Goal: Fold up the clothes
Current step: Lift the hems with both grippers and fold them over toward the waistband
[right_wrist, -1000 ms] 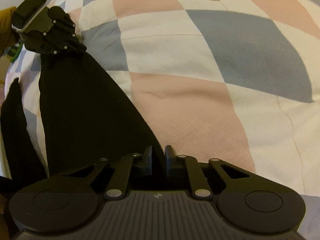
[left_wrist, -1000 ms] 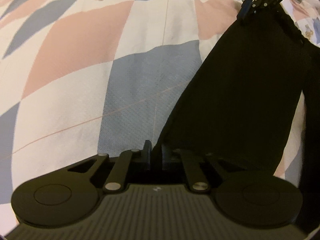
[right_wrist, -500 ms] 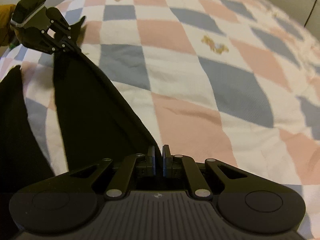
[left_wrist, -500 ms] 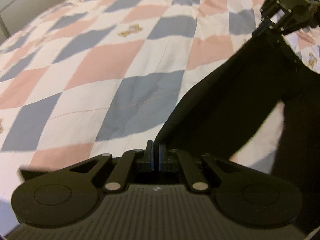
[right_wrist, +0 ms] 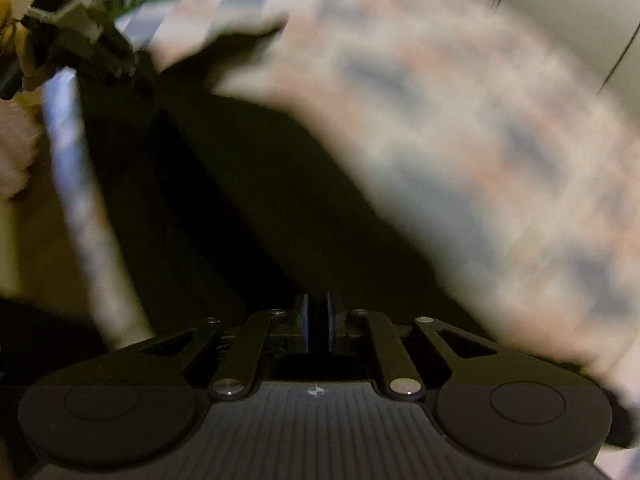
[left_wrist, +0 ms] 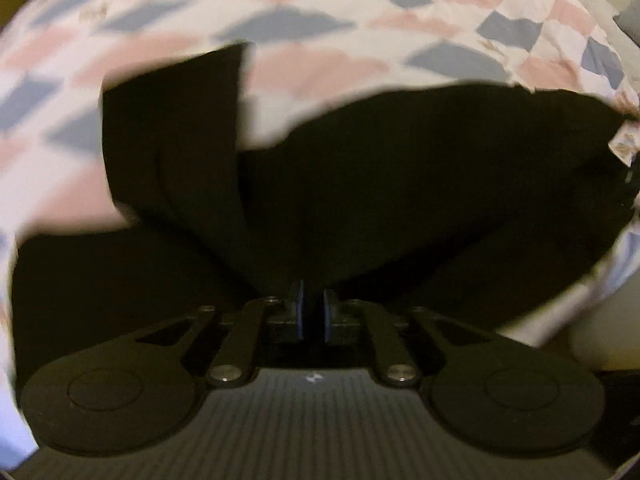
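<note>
Black garment: dark cloth, probably trousers, though blur leaves the cut uncertain. It is held up over a bed covered by a checked quilt in pink, blue-grey and white.

Left gripper: fingers pressed close together with the black cloth pinched between them; the fabric rises straight out of the narrow gap. In the left wrist view the garment fans away from this grip in two parts. A narrow panel stands up at far left, its long axis running near to far, with a squared end over the quilt. A broader mass spreads to the right, its long axis left to right, its far edge curving against the quilt. More dark cloth sags on the near left, beside the gripper body.

Right gripper: fingers likewise drawn together on a fold of the same cloth. The right wrist view is heavily smeared, so the quilt pattern reads only as soft patches. Here the cloth runs as one long sheet from the near grip up to the far left, its long axis on that diagonal.

View differences: only the right wrist view shows the opposite gripper, seen at far left, with the cloth hanging from it. It also shows a pale wall or door at far right. Only the left wrist view shows the garment's two separate parts and the quilt's diamond checks clearly.
</note>
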A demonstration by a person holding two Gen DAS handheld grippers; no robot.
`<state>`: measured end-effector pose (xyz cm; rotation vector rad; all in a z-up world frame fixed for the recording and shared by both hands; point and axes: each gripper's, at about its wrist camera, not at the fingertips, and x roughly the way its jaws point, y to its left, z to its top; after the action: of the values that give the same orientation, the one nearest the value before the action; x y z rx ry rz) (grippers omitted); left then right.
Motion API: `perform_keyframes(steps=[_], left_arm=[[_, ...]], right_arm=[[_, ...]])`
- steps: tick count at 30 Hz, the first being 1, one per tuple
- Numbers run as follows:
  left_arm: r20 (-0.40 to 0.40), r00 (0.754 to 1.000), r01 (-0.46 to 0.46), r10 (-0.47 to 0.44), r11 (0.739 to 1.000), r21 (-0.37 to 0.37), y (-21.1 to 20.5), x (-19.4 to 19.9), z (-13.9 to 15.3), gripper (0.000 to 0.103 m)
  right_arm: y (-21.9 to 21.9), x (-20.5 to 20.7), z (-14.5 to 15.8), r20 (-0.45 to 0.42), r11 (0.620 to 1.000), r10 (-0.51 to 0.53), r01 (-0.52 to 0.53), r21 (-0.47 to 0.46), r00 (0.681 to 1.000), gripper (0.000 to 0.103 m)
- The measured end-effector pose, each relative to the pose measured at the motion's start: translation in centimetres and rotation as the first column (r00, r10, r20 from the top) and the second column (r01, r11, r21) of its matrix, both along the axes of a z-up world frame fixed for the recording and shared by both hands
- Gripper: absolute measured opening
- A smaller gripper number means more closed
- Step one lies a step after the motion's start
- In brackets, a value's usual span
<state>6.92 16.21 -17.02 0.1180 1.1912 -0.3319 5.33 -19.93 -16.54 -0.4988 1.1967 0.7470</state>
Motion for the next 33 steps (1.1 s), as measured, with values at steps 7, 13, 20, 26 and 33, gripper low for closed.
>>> perform_keyframes(steps=[7, 13, 20, 26, 33], left_arm=[[0.052, 0.995, -0.08, 0.082, 0.996, -0.041, -0.5, -0.4, 2.7, 0.032], [0.228, 0.972, -0.085, 0.052, 0.987, 0.135, -1.5, 3.4, 0.3, 0.038], [0.416, 0.906, -0.146, 0.078, 0.98, 0.134, -0.1, 4.0, -2.4, 0.04], [0.484, 0.871, -0.134, 0.089, 0.989, 0.059, 1.6, 3.3, -2.8, 0.046], [0.524, 0.85, -0.127, 0.057, 0.987, 0.099, 0.7, 3.7, -2.8, 0.068]], right_arm=[[-5.4, -3.0, -0.5, -0.139, 0.886, -0.428, 0.445, 0.13, 0.893, 0.066], [-14.0, -2.6, -3.0, -0.296, 0.411, -0.806, 0.844, 0.343, 0.513, 0.066], [-19.2, -4.9, -8.4, -0.482, -0.091, -0.849, 0.838, 0.538, 0.218, 0.067], [-19.0, -5.7, -9.8, -0.495, -0.182, -0.836, 0.73, 0.658, 0.237, 0.067], [-19.5, -6.3, -8.9, -0.472, -0.253, -0.86, 0.64, 0.726, 0.196, 0.075]])
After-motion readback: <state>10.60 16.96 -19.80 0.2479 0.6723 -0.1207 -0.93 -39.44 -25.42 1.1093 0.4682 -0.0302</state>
